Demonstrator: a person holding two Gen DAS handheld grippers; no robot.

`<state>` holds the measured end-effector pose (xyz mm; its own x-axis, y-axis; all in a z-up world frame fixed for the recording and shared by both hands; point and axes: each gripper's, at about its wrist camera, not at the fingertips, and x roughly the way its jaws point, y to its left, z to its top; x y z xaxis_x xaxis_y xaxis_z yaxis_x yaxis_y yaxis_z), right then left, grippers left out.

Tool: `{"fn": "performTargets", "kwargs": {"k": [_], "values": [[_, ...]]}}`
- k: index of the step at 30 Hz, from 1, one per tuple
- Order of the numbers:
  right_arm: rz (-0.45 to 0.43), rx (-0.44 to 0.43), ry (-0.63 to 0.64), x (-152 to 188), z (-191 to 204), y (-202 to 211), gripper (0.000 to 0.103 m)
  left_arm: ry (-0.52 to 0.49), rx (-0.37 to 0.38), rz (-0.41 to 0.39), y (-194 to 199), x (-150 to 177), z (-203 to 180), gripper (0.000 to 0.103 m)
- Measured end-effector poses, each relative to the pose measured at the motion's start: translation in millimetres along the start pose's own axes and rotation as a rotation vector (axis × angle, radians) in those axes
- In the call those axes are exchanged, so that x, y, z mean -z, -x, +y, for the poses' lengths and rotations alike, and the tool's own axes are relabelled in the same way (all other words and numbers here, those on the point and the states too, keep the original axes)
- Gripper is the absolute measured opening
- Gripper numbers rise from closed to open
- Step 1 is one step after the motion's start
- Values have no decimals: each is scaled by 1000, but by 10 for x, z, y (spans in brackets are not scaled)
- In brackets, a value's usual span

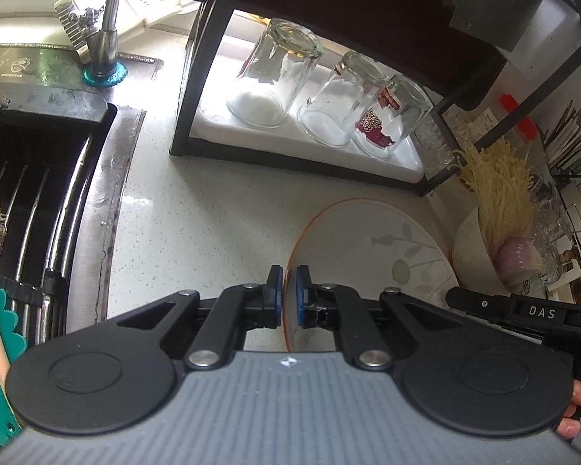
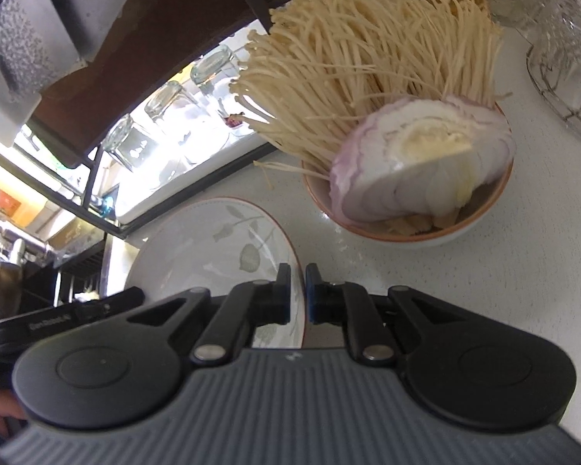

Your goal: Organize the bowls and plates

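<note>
White ceramic with an orange line at its edge: this is the plate [image 1: 372, 248], and you have it by both sides. Your left gripper [image 1: 289, 296] is closed on the rim at the plate's left side, with the blue pads [image 1: 278, 290] pressing the rim from both faces. Your right gripper [image 2: 297, 293] is closed the same way on the opposite rim. The plate looks a little tilted above the speckled worktop [image 1: 197, 224], but I cannot tell if its far edge touches the surface.

Just beyond the plate, toward the right, stands the bowl [image 2: 406, 228]. It is filled with enoki mushrooms [image 2: 352, 66] and a cut onion [image 2: 422, 166], so it is not free to stack. Behind it, at the right edge, there is cut glassware [image 2: 561, 50]. Farther back on the worktop is the black rack [image 1: 197, 89], with three upturned glasses [image 1: 279, 73] on its white tray. The sink [image 1: 38, 178] is at the far left.

I judge that the step in hand is carrying this plate to its place. The next move asks you to lift both hands together and keep them level, so the rim does not twist between the pads, and to pass clear of the mushrooms and the rack frame.
</note>
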<state>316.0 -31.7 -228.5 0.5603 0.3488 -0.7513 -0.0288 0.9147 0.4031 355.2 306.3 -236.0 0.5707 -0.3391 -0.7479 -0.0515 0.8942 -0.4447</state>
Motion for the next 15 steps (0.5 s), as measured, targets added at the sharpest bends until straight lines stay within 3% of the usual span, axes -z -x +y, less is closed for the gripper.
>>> {"fn": "performTargets", "kwargs": {"k": [15], "values": [[-32, -76, -25, 3, -10, 263, 10, -7, 19, -35, 302, 53, -65, 8]]}}
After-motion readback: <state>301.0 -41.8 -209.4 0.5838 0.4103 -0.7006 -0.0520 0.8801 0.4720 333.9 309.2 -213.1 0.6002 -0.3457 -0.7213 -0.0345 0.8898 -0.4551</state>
